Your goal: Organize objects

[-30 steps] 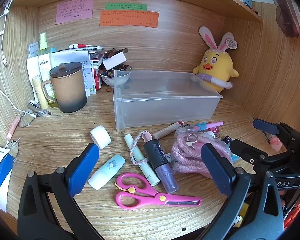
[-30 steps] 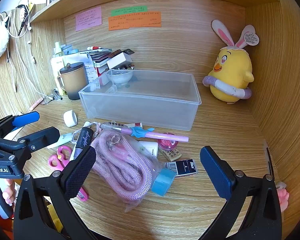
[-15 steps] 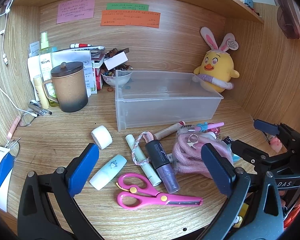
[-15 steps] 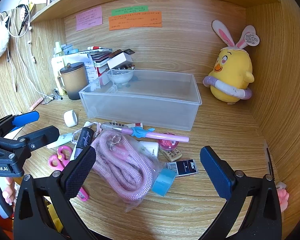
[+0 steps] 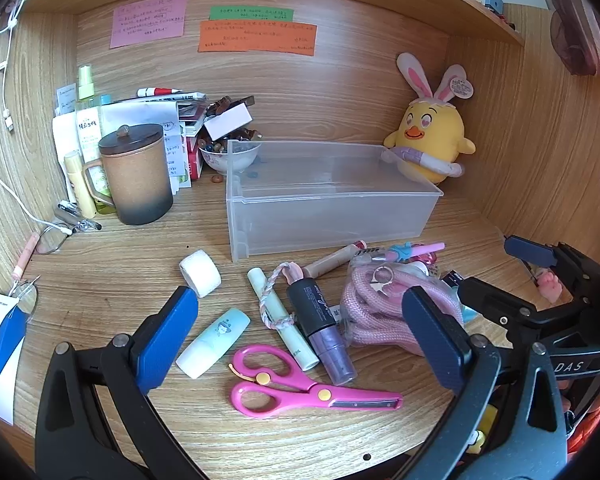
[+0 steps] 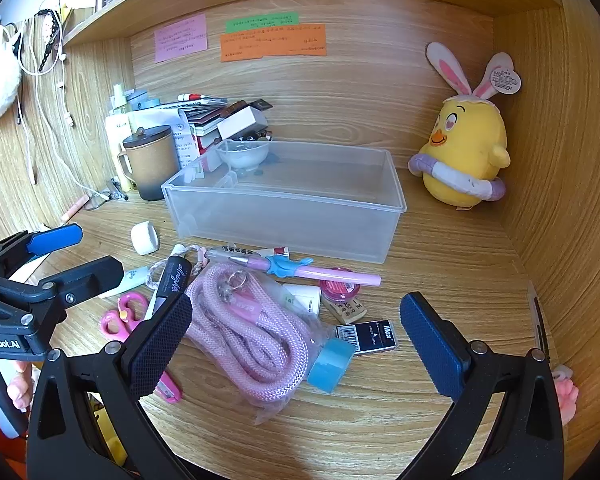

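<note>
A clear plastic bin point(image 5: 324, 196) point(image 6: 288, 196) stands empty mid-desk. In front of it lie loose items: pink scissors point(image 5: 300, 390), a pale blue tube point(image 5: 214, 342), a white tape roll point(image 5: 200, 274), a black-and-purple tube point(image 5: 320, 320), a bagged pink rope point(image 6: 248, 332) point(image 5: 380, 304), a pink pen point(image 6: 296, 268), a blue tape roll point(image 6: 330, 364) and a small dark box point(image 6: 370, 338). My left gripper point(image 5: 300, 338) hovers open above the scissors and tubes. My right gripper point(image 6: 296, 342) hovers open over the rope. Neither holds anything.
A brown lidded mug point(image 5: 136, 174), bottles, papers and a bowl of beads point(image 5: 230, 156) crowd the back left. A yellow plush chick point(image 6: 464, 160) sits in the back right corner. Wooden walls close in on both sides, with a shelf overhead.
The left wrist view has shifted slightly, so the objects sit a touch further right and lower. Both grippers stay open and no object has moved.
</note>
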`<state>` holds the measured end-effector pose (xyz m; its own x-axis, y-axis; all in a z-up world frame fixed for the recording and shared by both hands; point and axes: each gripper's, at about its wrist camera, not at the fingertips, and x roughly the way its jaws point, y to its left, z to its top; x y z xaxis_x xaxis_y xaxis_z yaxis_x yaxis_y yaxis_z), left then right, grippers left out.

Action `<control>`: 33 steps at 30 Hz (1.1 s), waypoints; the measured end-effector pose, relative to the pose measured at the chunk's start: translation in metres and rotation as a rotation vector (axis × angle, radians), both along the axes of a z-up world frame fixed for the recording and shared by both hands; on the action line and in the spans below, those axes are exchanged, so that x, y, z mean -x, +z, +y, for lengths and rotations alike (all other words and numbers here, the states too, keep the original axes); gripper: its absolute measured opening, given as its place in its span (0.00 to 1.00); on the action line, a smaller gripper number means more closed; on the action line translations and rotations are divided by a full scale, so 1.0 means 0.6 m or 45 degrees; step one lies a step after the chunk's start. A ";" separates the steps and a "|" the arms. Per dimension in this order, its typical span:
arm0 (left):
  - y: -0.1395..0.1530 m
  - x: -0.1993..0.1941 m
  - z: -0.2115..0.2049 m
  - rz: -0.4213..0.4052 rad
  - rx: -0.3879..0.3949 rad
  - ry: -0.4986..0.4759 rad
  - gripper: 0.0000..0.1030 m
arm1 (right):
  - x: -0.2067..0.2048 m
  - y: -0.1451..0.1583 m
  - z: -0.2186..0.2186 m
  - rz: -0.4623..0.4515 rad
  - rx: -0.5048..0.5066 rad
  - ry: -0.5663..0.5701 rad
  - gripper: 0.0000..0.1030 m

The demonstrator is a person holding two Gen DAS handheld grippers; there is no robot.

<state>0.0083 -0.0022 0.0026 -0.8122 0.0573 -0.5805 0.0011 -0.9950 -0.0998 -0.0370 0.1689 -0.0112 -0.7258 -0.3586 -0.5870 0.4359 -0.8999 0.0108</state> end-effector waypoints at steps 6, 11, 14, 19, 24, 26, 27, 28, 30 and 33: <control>0.000 -0.001 0.003 0.002 0.006 -0.005 1.00 | 0.001 0.000 0.000 -0.001 0.001 0.001 1.00; -0.001 0.000 0.004 -0.001 0.009 -0.010 1.00 | 0.001 -0.001 0.001 -0.002 0.002 0.001 1.00; 0.000 -0.001 0.004 0.000 0.009 -0.011 1.00 | 0.001 -0.001 0.001 0.001 0.000 0.001 1.00; 0.000 -0.001 0.004 -0.001 0.009 -0.010 1.00 | -0.003 -0.002 0.000 0.003 -0.001 0.002 1.00; 0.000 -0.002 0.006 -0.002 0.009 -0.013 1.00 | -0.002 -0.001 -0.001 -0.001 0.000 0.002 1.00; 0.000 -0.002 0.007 -0.003 0.009 -0.013 1.00 | -0.003 -0.002 -0.001 -0.001 0.001 0.001 1.00; 0.000 -0.002 0.007 -0.003 0.009 -0.013 1.00 | -0.003 -0.002 -0.001 -0.002 0.001 0.002 1.00; 0.000 -0.002 0.007 -0.003 0.009 -0.013 1.00 | -0.003 -0.002 -0.001 0.001 0.001 0.000 1.00; 0.000 -0.002 0.007 -0.003 0.010 -0.013 1.00 | -0.003 -0.002 0.000 -0.003 0.004 0.000 1.00; 0.000 -0.002 0.008 -0.003 0.009 -0.013 1.00 | -0.002 -0.002 0.000 -0.007 0.007 -0.002 1.00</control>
